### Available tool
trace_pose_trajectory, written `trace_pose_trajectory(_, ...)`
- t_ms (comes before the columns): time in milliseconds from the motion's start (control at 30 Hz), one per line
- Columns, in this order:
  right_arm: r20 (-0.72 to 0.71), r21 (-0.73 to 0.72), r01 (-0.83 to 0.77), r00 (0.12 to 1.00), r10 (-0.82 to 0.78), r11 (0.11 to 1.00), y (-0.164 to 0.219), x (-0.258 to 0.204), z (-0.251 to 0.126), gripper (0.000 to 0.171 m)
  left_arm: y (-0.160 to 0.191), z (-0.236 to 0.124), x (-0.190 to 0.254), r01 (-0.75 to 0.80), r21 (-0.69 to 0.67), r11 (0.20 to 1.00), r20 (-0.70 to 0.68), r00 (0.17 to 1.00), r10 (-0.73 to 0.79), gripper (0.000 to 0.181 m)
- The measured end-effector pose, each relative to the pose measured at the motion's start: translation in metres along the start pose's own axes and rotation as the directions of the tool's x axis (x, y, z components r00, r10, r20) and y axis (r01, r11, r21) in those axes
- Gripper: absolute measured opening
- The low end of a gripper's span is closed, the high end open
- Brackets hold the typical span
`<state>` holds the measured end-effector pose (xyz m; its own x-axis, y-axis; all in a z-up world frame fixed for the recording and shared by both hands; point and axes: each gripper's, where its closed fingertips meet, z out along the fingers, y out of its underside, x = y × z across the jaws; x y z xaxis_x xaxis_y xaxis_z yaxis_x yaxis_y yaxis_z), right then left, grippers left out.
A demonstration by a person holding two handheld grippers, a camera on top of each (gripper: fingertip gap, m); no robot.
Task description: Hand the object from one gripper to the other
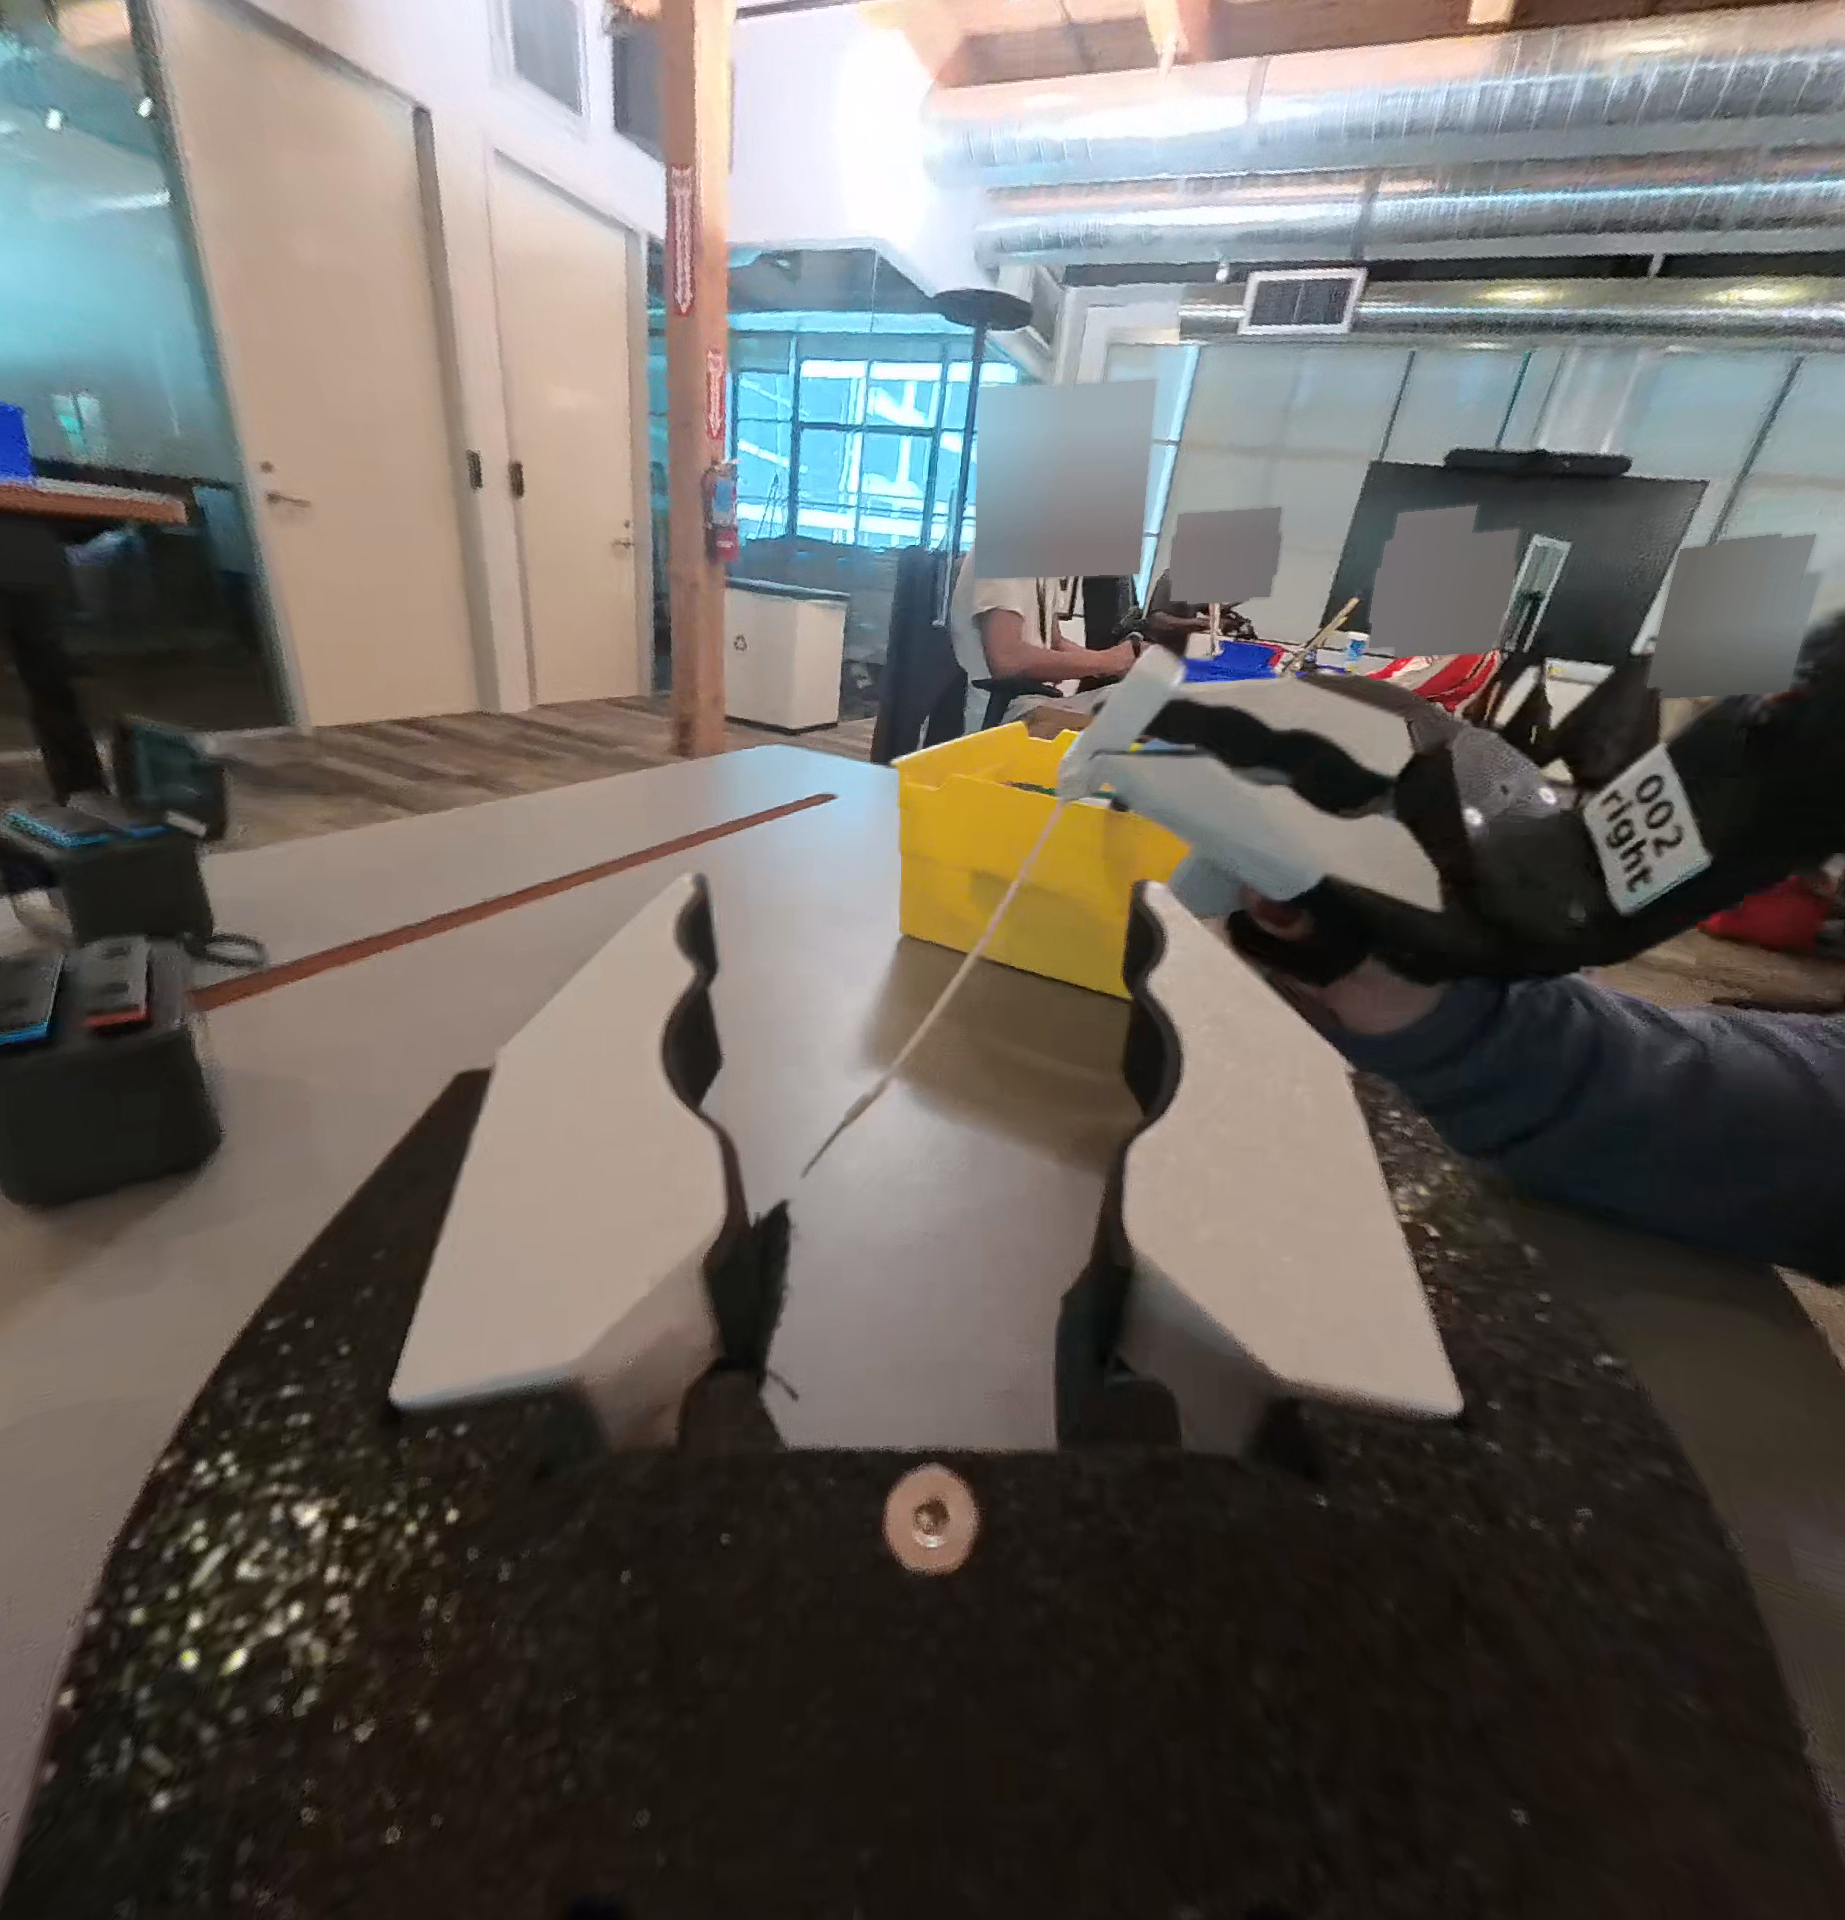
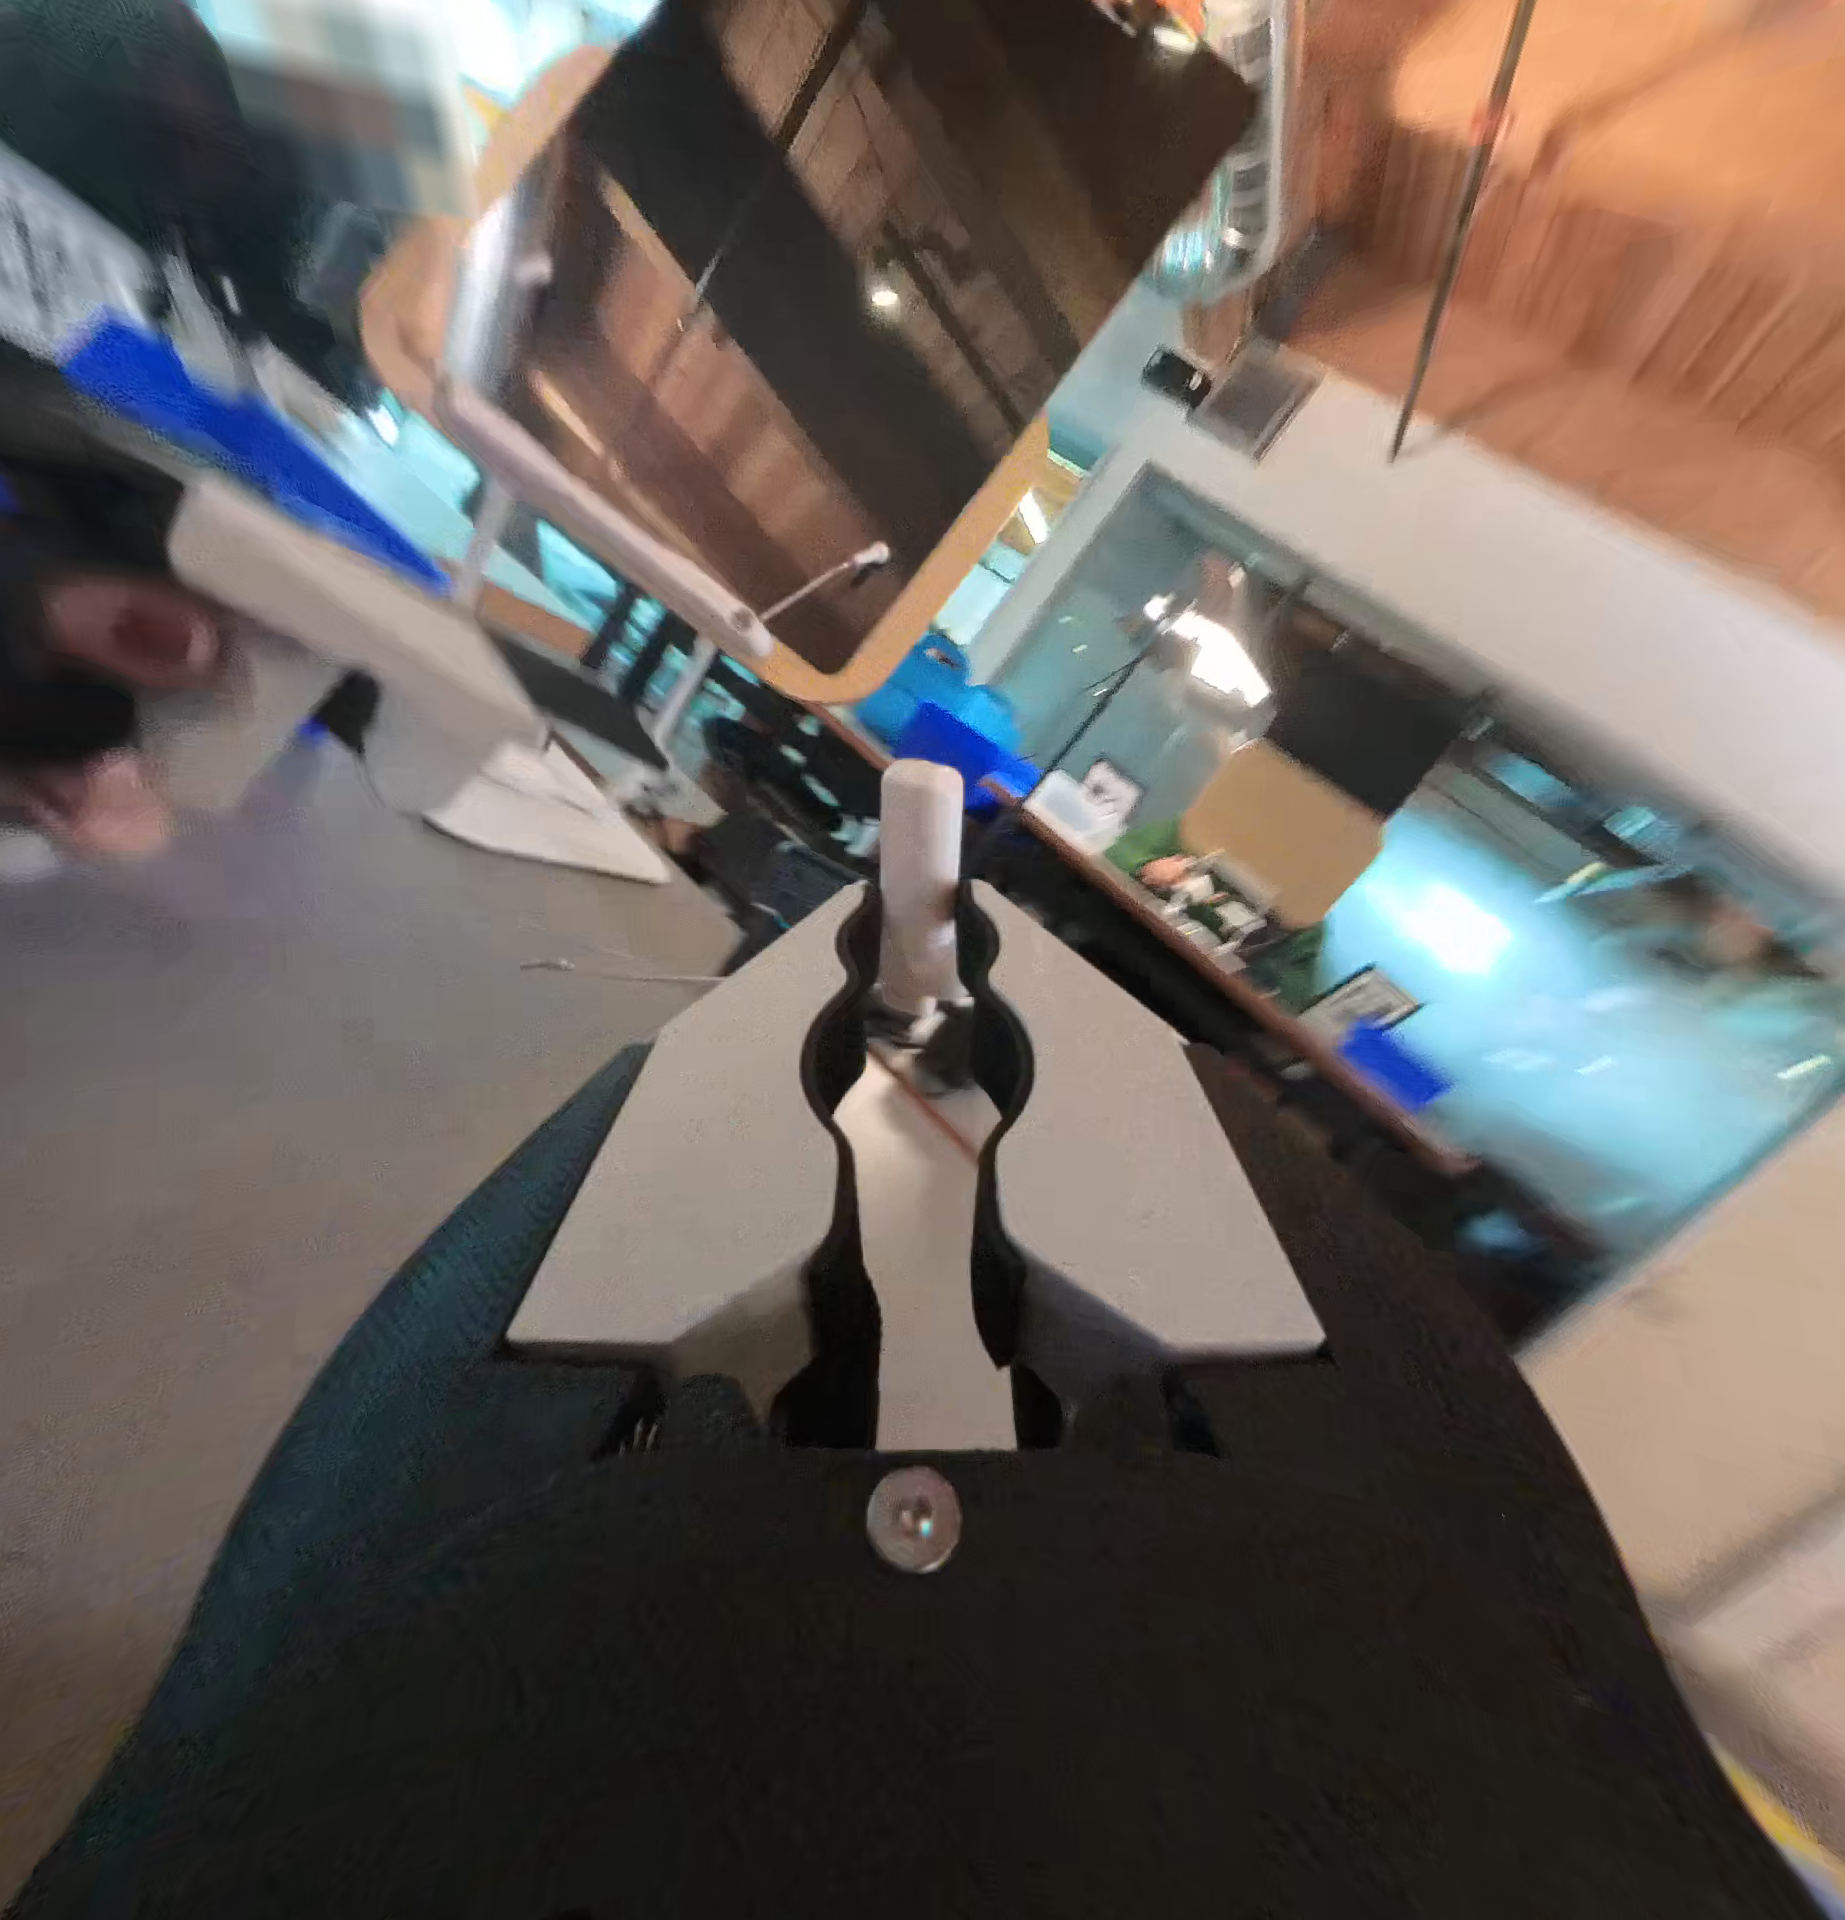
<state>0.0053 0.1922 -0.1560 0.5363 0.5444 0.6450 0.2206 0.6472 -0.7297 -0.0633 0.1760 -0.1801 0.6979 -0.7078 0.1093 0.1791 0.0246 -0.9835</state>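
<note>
A thin white tool with a short white handle [image 1: 1131, 698] and a long fine rod [image 1: 949, 997] is gripped by its handle in my right gripper [image 1: 1105, 753], which comes in from the right. The rod slants down and left, and its tip hangs between the wide-apart fingers of my open, empty left gripper [image 1: 918, 894], touching neither. In the right wrist view my right gripper [image 2: 916, 894] is shut on the white handle [image 2: 920, 831], which sticks out past the fingertips. The left gripper [image 2: 326, 623] shows blurred at the left of that view.
A yellow bin [image 1: 1001, 862] stands on the grey table [image 1: 482, 862] just behind both grippers. Two black boxes [image 1: 87, 1070] sit at the table's left edge. A sleeved arm [image 1: 1624, 1101] crosses the right side. Several people sit at desks beyond the table.
</note>
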Motion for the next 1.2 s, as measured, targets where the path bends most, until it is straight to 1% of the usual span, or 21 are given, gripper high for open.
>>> trace_pose_trajectory(33, -0.014, 0.000, 0.126, 0.992, -0.126, 0.992, -0.002, -0.004, -0.001, 0.012, -0.002, 0.000, 0.007, -0.038, 0.010, 0.999, -0.015, 0.999, 0.038, 0.071)
trace_pose_trajectory(100, -0.011, -0.006, 0.342, 0.940, -0.342, 0.940, -0.002, -0.019, 0.000, 0.012, -0.004, 0.002, 0.022, -0.130, 0.014, 0.991, -0.045, 0.990, 0.131, 0.059)
trace_pose_trajectory(167, 0.014, 0.006, 0.462, 0.887, -0.462, 0.887, -0.002, -0.035, 0.001, 0.012, -0.001, 0.005, 0.034, -0.221, -0.007, 0.975, -0.064, 0.973, 0.220, 0.052)
trace_pose_trajectory(300, 0.048, 0.026, 0.540, 0.840, -0.541, 0.841, -0.001, -0.050, 0.001, 0.013, 0.009, 0.010, 0.049, -0.358, -0.053, 0.932, -0.090, 0.932, 0.352, 0.033)
trace_pose_trajectory(433, 0.061, 0.043, 0.603, 0.794, -0.604, 0.797, -0.001, -0.057, 0.000, 0.013, 0.016, 0.012, 0.051, -0.430, -0.085, 0.899, -0.087, 0.902, 0.423, 0.017)
trace_pose_trajectory(533, 0.073, 0.052, 0.622, 0.778, -0.624, 0.781, -0.002, -0.062, 0.000, 0.012, 0.021, 0.014, 0.046, -0.464, -0.125, 0.877, -0.073, 0.886, 0.458, 0.011)
trace_pose_trajectory(600, 0.083, 0.052, 0.605, 0.790, -0.607, 0.795, 0.000, -0.063, 0.000, 0.012, 0.021, 0.014, 0.044, -0.469, -0.142, 0.871, -0.074, 0.883, 0.464, 0.010)
trace_pose_trajectory(700, 0.043, 0.071, 0.505, 0.860, -0.509, 0.860, -0.009, -0.055, 0.000, 0.014, 0.008, 0.012, 0.040, -0.393, -0.086, 0.916, -0.025, 0.920, 0.392, 0.010)
trace_pose_trajectory(767, 0.032, 0.086, 0.434, 0.899, -0.438, 0.897, -0.013, -0.049, -0.001, 0.034, -0.002, 0.008, 0.035, -0.266, -0.024, 0.964, -0.024, 0.964, 0.265, 0.010)
trace_pose_trajectory(833, 0.094, 0.107, 0.261, 0.958, -0.271, 0.959, -0.016, -0.049, -0.001, 0.040, -0.015, 0.002, 0.029, -0.107, 0.063, 0.992, -0.057, 0.992, 0.110, 0.010)
trace_pose_trajectory(867, 0.142, 0.112, 0.132, 0.979, -0.148, 0.985, -0.018, -0.049, -0.001, 0.042, -0.021, -0.002, 0.030, -0.039, 0.106, 0.994, -0.107, 0.993, 0.050, 0.009)
trace_pose_trajectory(900, 0.198, 0.104, -0.015, 0.980, -0.006, 0.994, -0.020, -0.048, -0.001, 0.044, -0.027, -0.006, 0.033, 0.024, 0.141, 0.990, -0.170, 0.985, 0.000, 0.009)
trace_pose_trajectory(933, 0.281, 0.074, -0.173, 0.949, 0.146, 0.982, -0.020, -0.051, -0.001, 0.044, -0.031, -0.009, 0.038, 0.072, 0.167, 0.983, -0.239, 0.970, -0.031, 0.010)
trace_pose_trajectory(967, 0.356, 0.017, -0.327, 0.885, 0.300, 0.945, -0.019, -0.054, 0.000, 0.043, -0.034, -0.012, 0.041, 0.099, 0.185, 0.978, -0.282, 0.958, -0.044, 0.009)
trace_pose_trajectory(1000, 0.410, -0.047, -0.455, 0.803, 0.432, 0.889, -0.018, -0.056, 0.000, 0.044, -0.034, -0.013, 0.042, 0.107, 0.190, 0.976, -0.300, 0.953, -0.046, 0.009)
trace_pose_trajectory(1033, 0.475, -0.113, -0.545, 0.705, 0.526, 0.831, -0.018, -0.061, -0.002, 0.041, -0.032, -0.014, 0.045, 0.106, 0.186, 0.977, -0.321, 0.946, -0.041, 0.008)
trace_pose_trajectory(1067, 0.518, -0.178, -0.603, 0.614, 0.595, 0.777, -0.017, -0.066, -0.004, 0.034, -0.032, -0.014, 0.047, 0.103, 0.185, 0.977, -0.340, 0.940, -0.035, 0.009)
trace_pose_trajectory(1100, 0.541, -0.227, -0.638, 0.546, 0.640, 0.736, -0.015, -0.070, -0.005, 0.033, -0.032, -0.014, 0.049, 0.100, 0.188, 0.977, -0.348, 0.937, -0.029, 0.009)
trace_pose_trajectory(1133, 0.563, -0.261, -0.654, 0.495, 0.662, 0.710, -0.014, -0.075, -0.007, 0.027, -0.032, -0.014, 0.051, 0.097, 0.188, 0.977, -0.357, 0.934, -0.024, 0.009)
trace_pose_trajectory(1200, 0.577, -0.297, -0.661, 0.451, 0.681, 0.690, -0.012, -0.081, -0.009, 0.024, -0.031, -0.014, 0.055, 0.091, 0.183, 0.979, -0.373, 0.928, -0.017, 0.009)
